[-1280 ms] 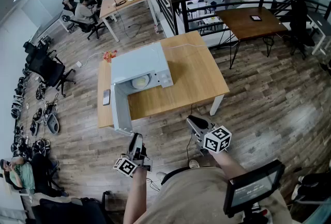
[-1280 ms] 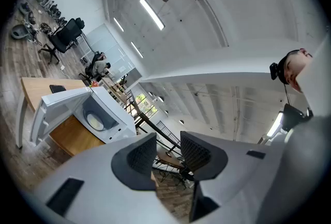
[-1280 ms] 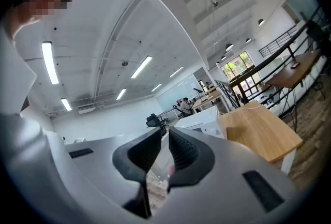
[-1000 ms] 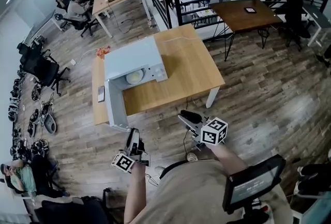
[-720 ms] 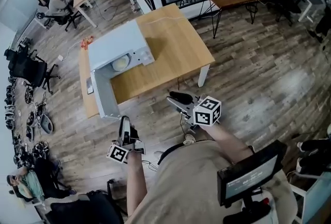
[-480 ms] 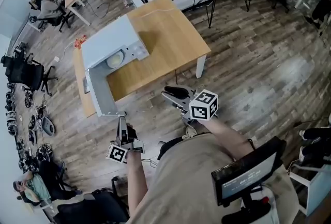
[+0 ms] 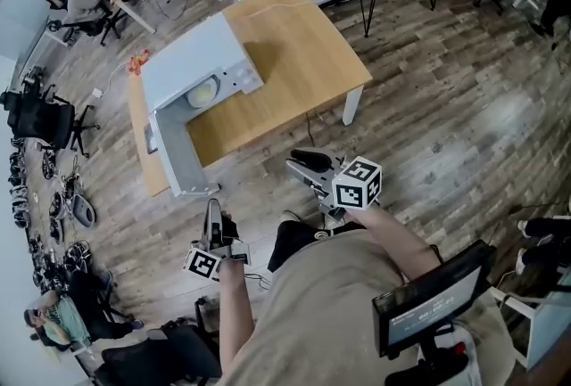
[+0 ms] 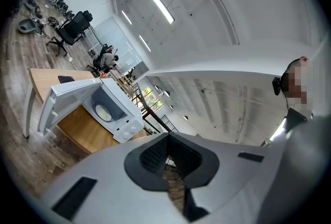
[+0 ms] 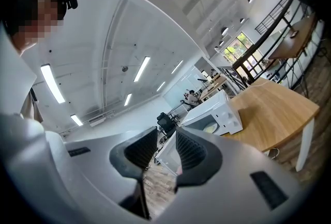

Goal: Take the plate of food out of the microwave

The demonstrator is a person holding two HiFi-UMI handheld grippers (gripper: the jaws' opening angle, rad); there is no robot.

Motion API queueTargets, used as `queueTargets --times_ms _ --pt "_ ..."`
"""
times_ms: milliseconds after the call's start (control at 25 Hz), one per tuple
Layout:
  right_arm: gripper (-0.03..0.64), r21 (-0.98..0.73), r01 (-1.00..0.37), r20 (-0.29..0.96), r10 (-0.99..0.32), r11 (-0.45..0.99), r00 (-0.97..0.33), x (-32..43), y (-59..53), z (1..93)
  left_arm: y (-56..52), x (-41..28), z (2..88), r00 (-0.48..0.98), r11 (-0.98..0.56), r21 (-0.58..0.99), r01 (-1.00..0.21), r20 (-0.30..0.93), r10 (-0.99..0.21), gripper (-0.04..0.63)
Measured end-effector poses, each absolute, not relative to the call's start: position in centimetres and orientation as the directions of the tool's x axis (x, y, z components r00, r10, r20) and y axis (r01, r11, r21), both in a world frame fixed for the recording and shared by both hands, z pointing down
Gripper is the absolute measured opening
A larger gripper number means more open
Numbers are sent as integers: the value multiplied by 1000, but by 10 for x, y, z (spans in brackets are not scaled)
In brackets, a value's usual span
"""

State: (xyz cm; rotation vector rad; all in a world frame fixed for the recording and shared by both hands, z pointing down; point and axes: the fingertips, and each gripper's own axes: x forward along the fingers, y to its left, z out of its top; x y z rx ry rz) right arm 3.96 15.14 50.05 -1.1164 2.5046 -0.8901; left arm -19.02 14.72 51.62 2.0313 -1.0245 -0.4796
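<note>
No legible text, brand, number or sign in any view; the cubes on the left gripper (image 7: 212, 208) and the right gripper (image 7: 299, 160) bear black-and-white square marker patterns only, without letters or digits; the screen (image 7: 431, 320) at near right shows faint pale lines, too small to read; the control panel of the microwave (image 7: 192, 54) at far left carries markings too small to make out.
</note>
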Motion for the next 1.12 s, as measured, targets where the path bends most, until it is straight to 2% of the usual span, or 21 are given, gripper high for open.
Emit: queueTargets --times_ms 120,360,720,1120 --pt "95 -628 -598 34 -750 498 -660 33 146 506 138 -197 525 611 -341 803 -490 37 -791 3" --pt "95 -622 -626 49 -774 470 -631 16 115 494 91 -219 514 647 -405 746 -529 46 -761 3" --pt "95 -561 -707 93 -816 431 -571 -17 79 479 53 -249 507 679 -435 760 -484 13 -734 3" --pt "95 -550 -728 118 -824 410 -554 -58 49 486 39 -268 514 718 -462 772 -436 -12 -696 3"
